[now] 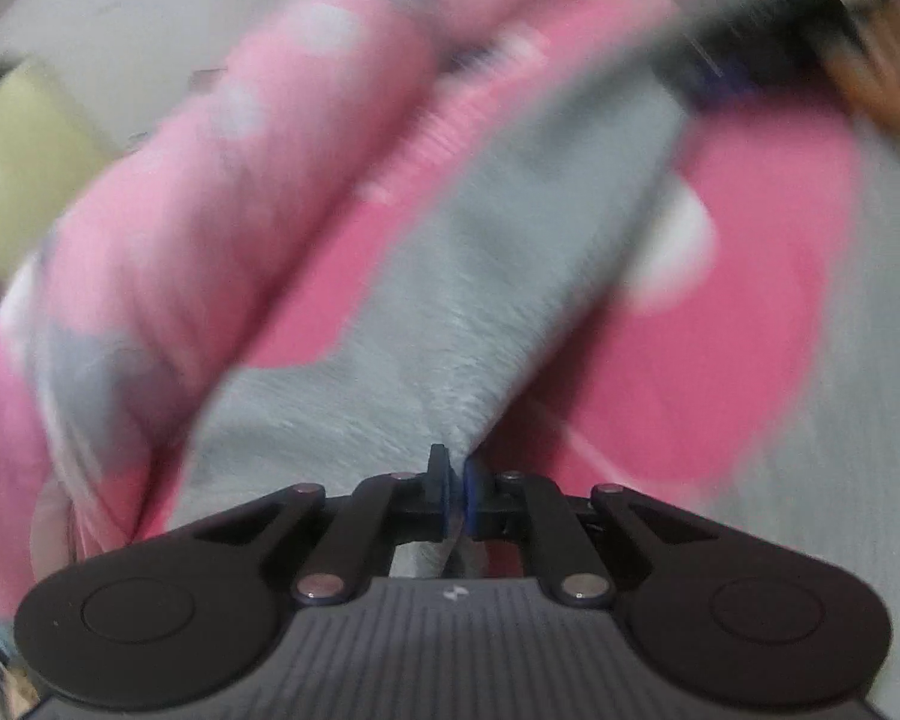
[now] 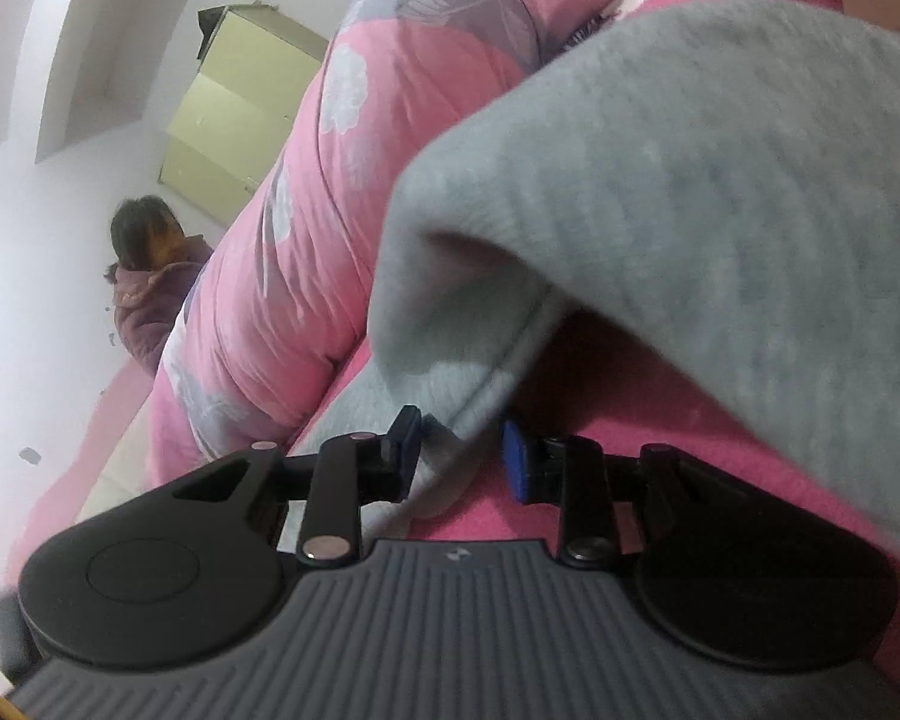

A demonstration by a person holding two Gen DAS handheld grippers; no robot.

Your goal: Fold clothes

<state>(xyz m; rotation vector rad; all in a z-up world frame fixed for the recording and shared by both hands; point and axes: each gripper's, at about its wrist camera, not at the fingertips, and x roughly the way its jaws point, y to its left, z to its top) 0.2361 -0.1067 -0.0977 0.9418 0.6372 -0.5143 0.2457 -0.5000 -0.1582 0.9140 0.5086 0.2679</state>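
A grey fleece garment [image 1: 450, 300] stretches up and away in the blurred left wrist view, and my left gripper [image 1: 457, 495] is shut on its near corner. In the right wrist view the same grey garment [image 2: 690, 192] hangs in a big fold over a pink sheet [image 2: 600, 450]. Its hem edge runs down between the fingers of my right gripper [image 2: 459, 459], which stands open with a wide gap. The hem lies near the left finger; whether it touches is unclear.
A rolled pink floral quilt [image 2: 306, 252] lies along the left of the bed. Behind it stand a yellow-green cabinet [image 2: 240, 120] and a white wall. A person in a purple jacket [image 2: 153, 300] sits at the far left.
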